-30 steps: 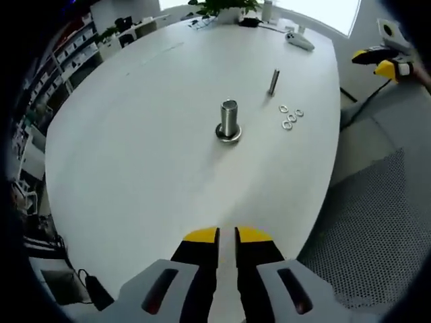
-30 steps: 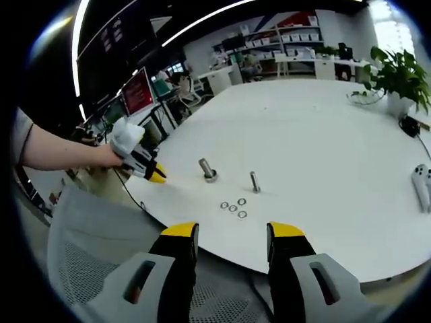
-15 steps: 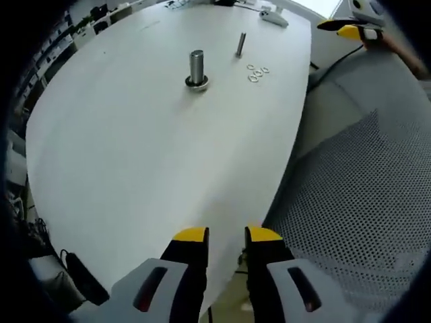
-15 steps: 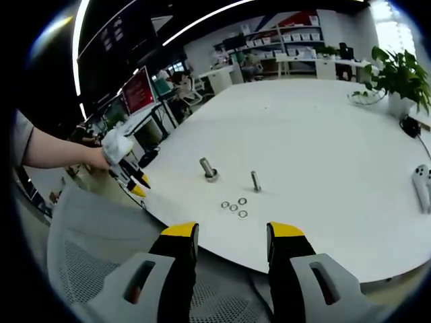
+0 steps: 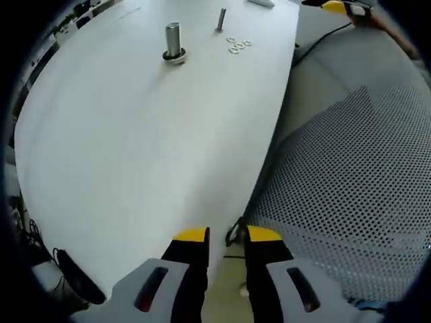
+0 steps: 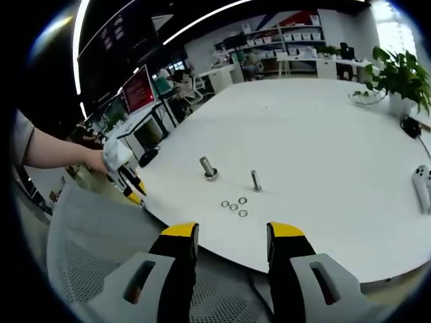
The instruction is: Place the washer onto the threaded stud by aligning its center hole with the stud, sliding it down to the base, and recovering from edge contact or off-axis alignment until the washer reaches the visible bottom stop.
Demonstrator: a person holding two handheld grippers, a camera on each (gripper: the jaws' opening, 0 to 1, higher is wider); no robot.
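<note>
Nothing held yet. Right gripper (image 6: 229,243) hangs off the table edge above a mesh chair back (image 6: 87,269), jaws spread wide with only air between them. Left gripper (image 5: 225,235) sits low over the near rim of the white table (image 5: 135,148), jaws close together with a thin gap, nothing pinched; in the right gripper view it appears at far left in a hand (image 6: 116,153), tips angled down past the table edge.

Three washers (image 6: 234,207) lie flat in a tight cluster near the table's front edge, apart from both tools. Just beyond them stands the slim threaded stud (image 6: 256,180), upright, long axis vertical, free end up, resting on its base. To its left is a thicker steel post with a flanged foot (image 6: 207,168), also upright. In the left gripper view the same set sits far up the table: post (image 5: 173,42), stud (image 5: 220,19), washers (image 5: 236,46), too small there to read thread detail.

Risks, as judged from here: washers lying flat on a smooth top are hard to nip, and a jaw may skate one away or lift two together. The slim stud looks free-standing, probably easy to topple if a washer lands on its edge or off-axis. Left tool is poorly placed to steady it.
</note>
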